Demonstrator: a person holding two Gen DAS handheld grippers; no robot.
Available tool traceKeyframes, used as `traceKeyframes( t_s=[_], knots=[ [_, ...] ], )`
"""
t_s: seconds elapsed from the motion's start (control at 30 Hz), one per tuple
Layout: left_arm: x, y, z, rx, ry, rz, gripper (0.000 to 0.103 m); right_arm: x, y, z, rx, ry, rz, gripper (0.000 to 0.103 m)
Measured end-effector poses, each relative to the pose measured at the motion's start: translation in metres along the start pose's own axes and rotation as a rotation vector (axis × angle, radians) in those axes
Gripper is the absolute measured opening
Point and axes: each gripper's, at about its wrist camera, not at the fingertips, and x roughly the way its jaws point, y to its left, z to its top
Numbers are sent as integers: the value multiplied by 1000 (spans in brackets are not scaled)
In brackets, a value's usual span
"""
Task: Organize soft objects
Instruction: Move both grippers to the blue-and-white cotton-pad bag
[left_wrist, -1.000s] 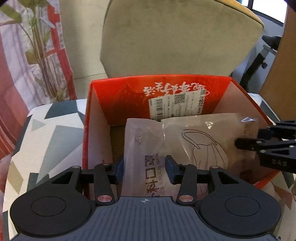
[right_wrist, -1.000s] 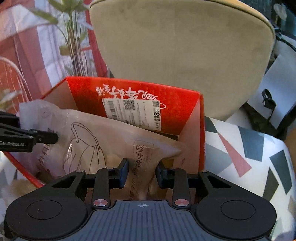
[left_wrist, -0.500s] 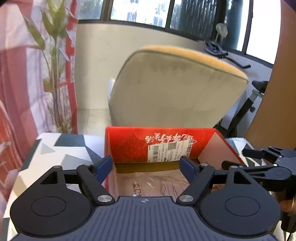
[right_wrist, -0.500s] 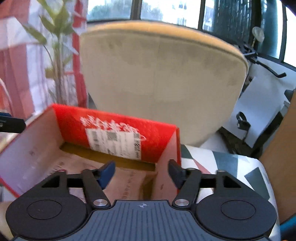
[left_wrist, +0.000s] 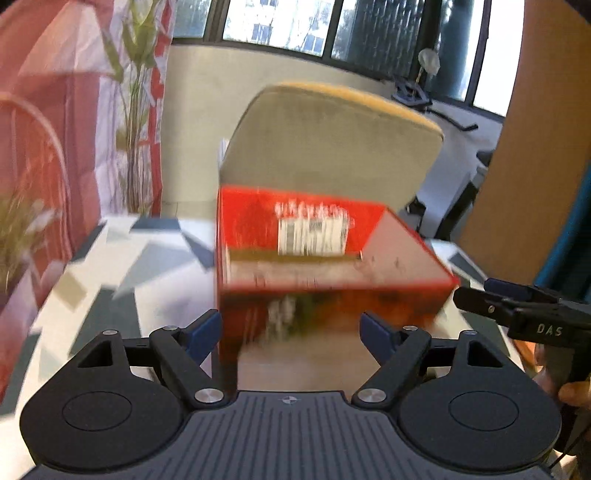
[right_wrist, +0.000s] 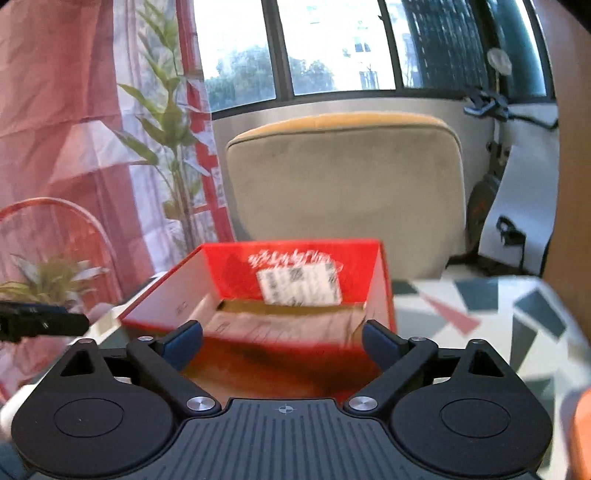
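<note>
Red cardboard box (left_wrist: 332, 295) with an open top stands on the bench (left_wrist: 110, 266), whose cover bears grey, tan and pink geometric shapes on white; a white barcode label (right_wrist: 299, 286) is stuck on the inner face of its far wall. Inside, flat on the bottom, lies a clear plastic packet of masks (right_wrist: 280, 326), blurred here, its printing unreadable. Both grippers are outside the box on its near side. The left gripper (left_wrist: 290, 334) stands wide with nothing between its blue pads. The right gripper (right_wrist: 282, 341), at about three o'clock from the left one, is opening, also empty. Behind the box, at twelve o'clock, rises a beige upholstered chair back (right_wrist: 343, 192).
</note>
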Motion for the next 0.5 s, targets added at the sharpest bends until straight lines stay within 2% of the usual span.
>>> traceKeyframes(
  t_s=[0.07, 0.23, 0.5],
  knots=[
    [-4, 1, -15, -29, 27, -7, 81, -11, 4, -16, 16, 26, 19, 87],
    [-6, 1, -50, -88, 102, -53, 69, -33, 17, -61, 33, 114, 47, 80],
    [5, -2, -91, -137, 211, -92, 61, -35, 28, -110, 75, 263, 77, 71]
  ],
)
